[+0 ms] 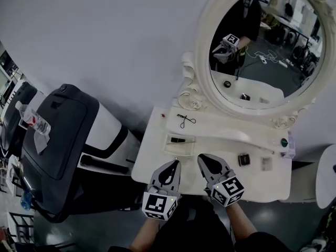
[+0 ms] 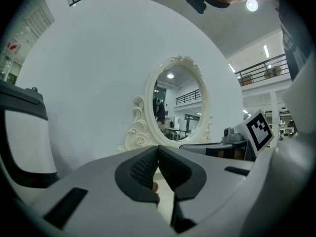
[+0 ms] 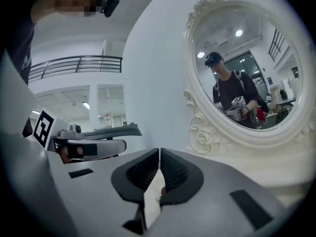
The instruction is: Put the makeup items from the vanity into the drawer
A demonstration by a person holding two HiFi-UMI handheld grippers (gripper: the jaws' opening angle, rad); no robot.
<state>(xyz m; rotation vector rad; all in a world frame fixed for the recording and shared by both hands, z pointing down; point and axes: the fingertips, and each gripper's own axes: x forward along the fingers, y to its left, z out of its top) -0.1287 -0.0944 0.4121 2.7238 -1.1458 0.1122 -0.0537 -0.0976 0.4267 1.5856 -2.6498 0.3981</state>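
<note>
Hovering at lower centre of the head view, left tool point(image 1: 175, 165) and right tool point(image 1: 202, 158) were both pinched closed on nothing, over the near edge of the desk point(image 1: 152, 161). Makeup lay on the desk top: eyelash curler point(image 1: 185, 121) upper left, dark stick point(image 1: 178, 139) in a shallow tray point(image 1: 170, 148), compact point(image 1: 243, 159) and green jar point(image 1: 284, 142) at right. Drawer not visible, contents unknown. Judged: those items were left to stow.
</note>
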